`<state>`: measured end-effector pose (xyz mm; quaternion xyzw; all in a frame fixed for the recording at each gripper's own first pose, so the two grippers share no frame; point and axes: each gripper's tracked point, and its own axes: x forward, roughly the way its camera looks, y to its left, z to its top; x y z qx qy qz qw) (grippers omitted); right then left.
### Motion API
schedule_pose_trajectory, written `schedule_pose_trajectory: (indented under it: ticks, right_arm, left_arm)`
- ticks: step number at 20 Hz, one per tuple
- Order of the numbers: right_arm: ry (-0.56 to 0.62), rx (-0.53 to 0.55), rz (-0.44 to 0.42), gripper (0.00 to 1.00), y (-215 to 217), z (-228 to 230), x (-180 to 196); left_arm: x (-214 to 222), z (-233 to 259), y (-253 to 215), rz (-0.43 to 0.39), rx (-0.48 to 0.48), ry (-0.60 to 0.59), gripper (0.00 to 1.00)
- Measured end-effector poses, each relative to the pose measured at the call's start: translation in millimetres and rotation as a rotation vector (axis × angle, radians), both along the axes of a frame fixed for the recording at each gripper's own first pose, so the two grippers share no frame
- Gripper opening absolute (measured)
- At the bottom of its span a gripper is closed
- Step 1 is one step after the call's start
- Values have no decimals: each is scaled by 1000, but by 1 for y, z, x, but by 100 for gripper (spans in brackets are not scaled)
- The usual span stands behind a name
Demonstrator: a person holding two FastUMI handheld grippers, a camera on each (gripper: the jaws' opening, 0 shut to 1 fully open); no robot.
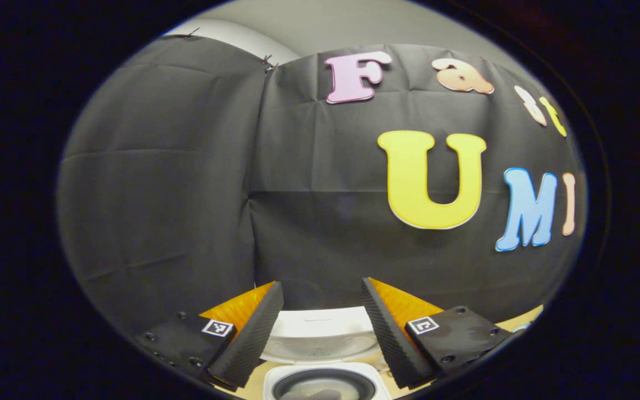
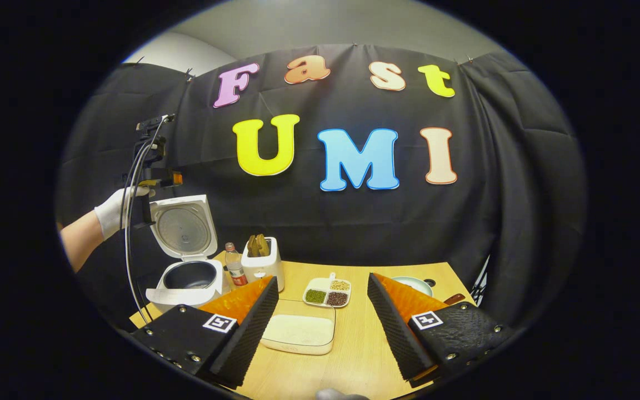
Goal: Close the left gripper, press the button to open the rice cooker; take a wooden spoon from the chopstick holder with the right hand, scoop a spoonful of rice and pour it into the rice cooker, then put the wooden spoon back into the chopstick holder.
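Pale wooden tabletop (image 2: 353,355) fronts the black cloth booth wall, and we work outward from our own tools; in the right gripper view, the right gripper (image 2: 320,328) hangs low over the near edge with its two fingers spread wide and nothing between them; just beyond them lies a shallow white rectangular tray of uncooked rice (image 2: 299,332), and past that a white four-part dish of mixed beans and grains (image 2: 328,293); to the right of the dish a pale round bowl (image 2: 411,285) peeks from behind one finger. Farther back on the left stands the white chopstick holder (image 2: 263,268) with wooden spoon handles (image 2: 259,244) sticking upright from its top, just beside a small clear bottle with a red label (image 2: 235,265); at the far left sits the white rice cooker (image 2: 189,280), its lid (image 2: 183,226) raised upright and its dark inner pot (image 2: 191,275) exposed; above it a white-gloved hand (image 2: 117,211) holds the other gripper.

In the left gripper view, the left gripper (image 1: 320,328) is also parted wide and grips nothing; we see the cooker's open pot below and between its fingers, the lid rising behind.
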<state>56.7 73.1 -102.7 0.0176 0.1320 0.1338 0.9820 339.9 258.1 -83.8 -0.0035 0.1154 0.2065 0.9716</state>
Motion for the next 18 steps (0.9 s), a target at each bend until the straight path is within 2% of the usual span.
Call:
schedule_pose_trajectory:
  ticks: [4,8,13,14,15,16,17,18]
  right_arm:
    - [28,2,2,98,-1,-7,3]
    - [39,19,11,99,0,-9,3]
    - [47,45,16,98,-2,-9,3]
    - [40,46,13,94,-5,-7,3]
    - [36,48,14,99,-6,-6,3]
    - [29,51,15,94,-7,-4,3]
    - [24,52,15,99,-8,-3,3]
    - [19,52,16,99,-10,-2,2]
  left_arm:
    - [14,-38,10,8,-39,102,97]
    - [16,-34,7,5,-14,109,99]
    - [12,-31,0,-3,-37,132,99]
    - [10,-28,-2,-6,-37,133,99]
    - [9,-24,-6,-11,-35,134,99]
    - [5,-19,-11,-13,-35,128,99]
    - [-3,-21,-14,-18,-33,129,99]
    - [-7,-22,-16,-22,-34,132,96]
